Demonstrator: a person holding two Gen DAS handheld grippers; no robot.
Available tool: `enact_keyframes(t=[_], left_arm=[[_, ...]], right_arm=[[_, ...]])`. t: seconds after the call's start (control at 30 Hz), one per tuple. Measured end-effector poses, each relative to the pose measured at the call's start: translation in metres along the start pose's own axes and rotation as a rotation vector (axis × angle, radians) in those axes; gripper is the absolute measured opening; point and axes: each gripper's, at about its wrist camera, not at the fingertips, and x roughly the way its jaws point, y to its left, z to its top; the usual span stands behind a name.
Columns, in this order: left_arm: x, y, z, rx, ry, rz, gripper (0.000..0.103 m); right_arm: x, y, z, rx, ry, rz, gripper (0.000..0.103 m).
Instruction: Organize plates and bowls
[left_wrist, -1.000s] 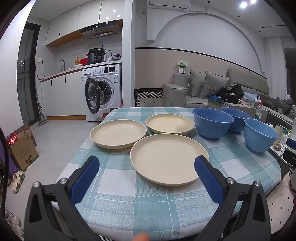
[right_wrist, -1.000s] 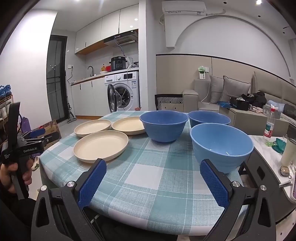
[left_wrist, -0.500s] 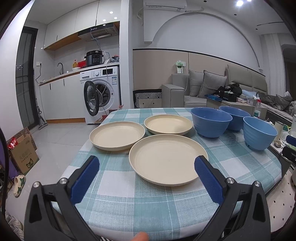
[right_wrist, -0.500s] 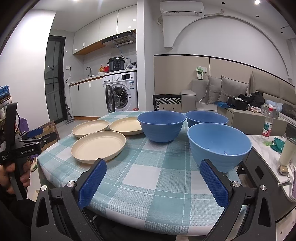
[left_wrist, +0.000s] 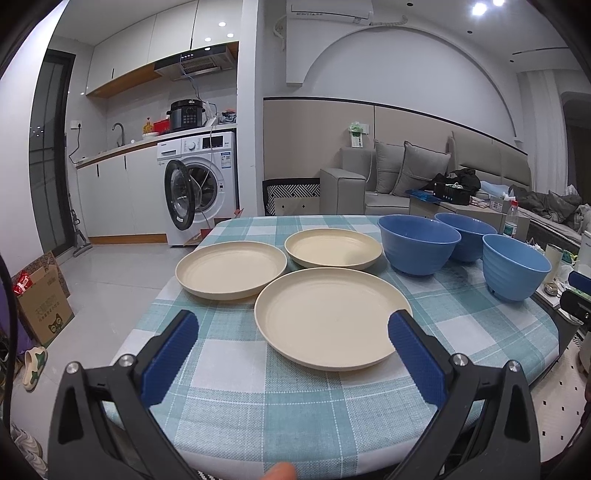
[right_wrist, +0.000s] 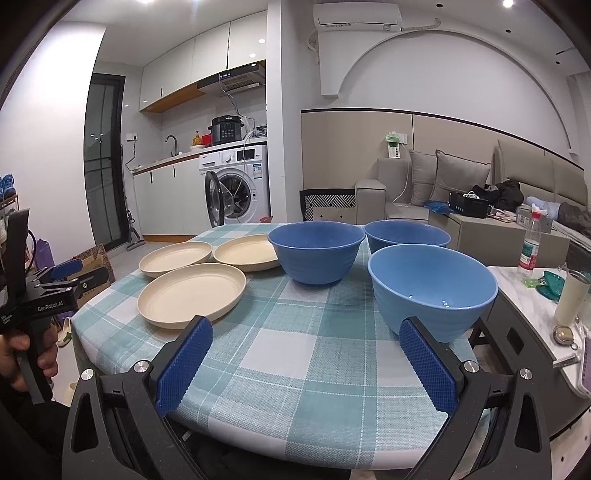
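Note:
Three cream plates lie on the checked tablecloth: a near plate, a left plate and a far plate. Three blue bowls stand to their right: a big bowl, a rear bowl and a near bowl. My left gripper is open, held just before the near plate and touching nothing. My right gripper is open too, with the near bowl just beyond its right finger. In the right wrist view the left gripper shows at the left edge, held by a hand.
The table's rounded front edge lies under both grippers. A marble side table with a cup, bottle and small items stands at the right. Beyond are a washing machine with its door open, a sofa and a cardboard box on the floor.
Both grippers have shifted slightly, so the table and dishes sit a little lower in each view. Nothing on the table moved, and both grippers stayed open.

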Motion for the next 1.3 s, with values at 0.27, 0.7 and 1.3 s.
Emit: enact_keyframes(t=[0.27, 0.7, 1.3], left_arm=[[0.0017, 0.0017, 0.0001, -0.01, 0.01, -0.001, 0.103], [0.0014, 0.0034, -0.0008, -0.009, 0.015, 0.004, 0.103], [0.001, 0.0033, -0.0026, -0.006, 0.018, 0.012, 0.103]], right_arm=[[-0.0001, -0.0009, 0.0001, 0.001, 0.0, -0.001, 0.103], [-0.0009, -0.0011, -0.0007, 0.003, -0.003, -0.003, 0.103], [-0.0001, 0.0007, -0.0017, -0.009, -0.006, -0.009, 0.103]])
